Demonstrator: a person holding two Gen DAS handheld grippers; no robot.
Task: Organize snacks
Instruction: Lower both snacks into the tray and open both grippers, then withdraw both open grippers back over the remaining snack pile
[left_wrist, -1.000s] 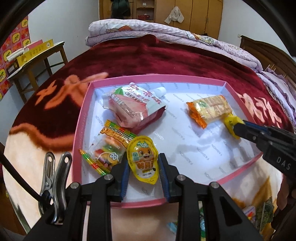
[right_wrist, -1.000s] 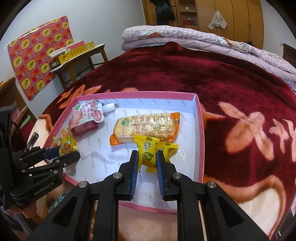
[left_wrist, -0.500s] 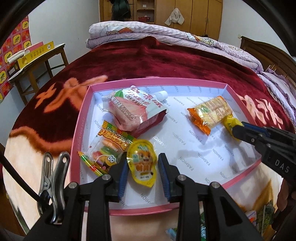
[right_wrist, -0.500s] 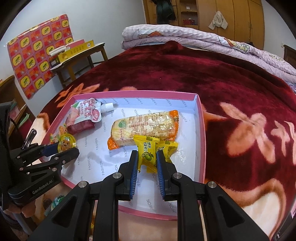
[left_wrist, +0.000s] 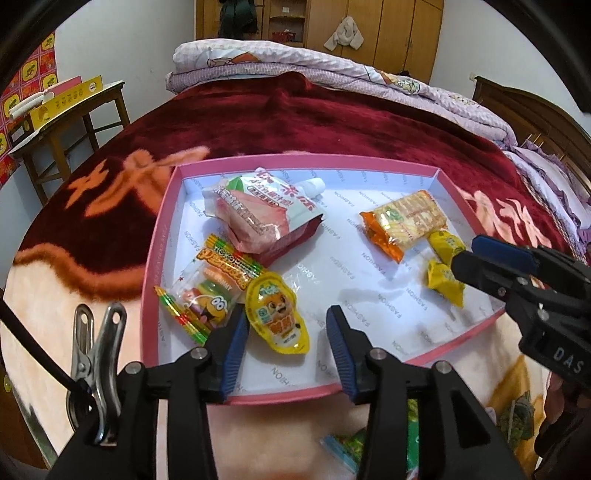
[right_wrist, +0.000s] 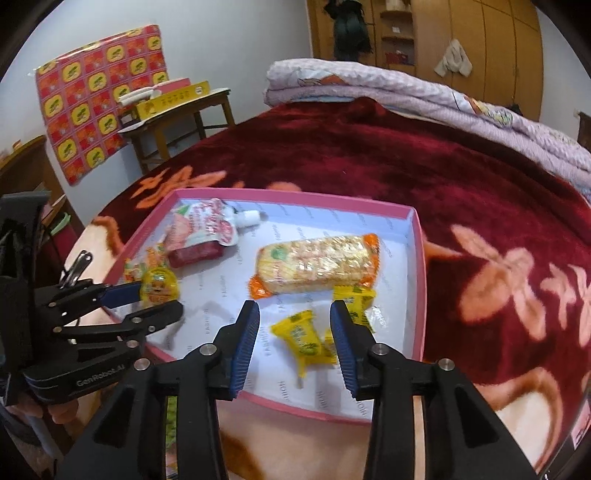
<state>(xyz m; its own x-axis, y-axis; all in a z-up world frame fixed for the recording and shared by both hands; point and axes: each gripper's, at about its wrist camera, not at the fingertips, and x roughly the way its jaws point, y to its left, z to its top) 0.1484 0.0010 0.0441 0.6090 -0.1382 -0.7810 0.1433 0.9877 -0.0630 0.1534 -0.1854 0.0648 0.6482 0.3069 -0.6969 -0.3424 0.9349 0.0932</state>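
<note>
A bed under a dark red blanket (right_wrist: 424, 177), wooden wardrobes (right_wrist: 461, 33) behind, a small wooden table (right_wrist: 177, 114) beside.

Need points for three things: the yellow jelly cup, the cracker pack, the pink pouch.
yellow jelly cup (left_wrist: 280, 314), left wrist view, middle of its printed lid.
cracker pack (right_wrist: 317, 263), right wrist view, centre of the clear wrapper.
pink pouch (left_wrist: 260, 214), left wrist view, middle of its front face.
</note>
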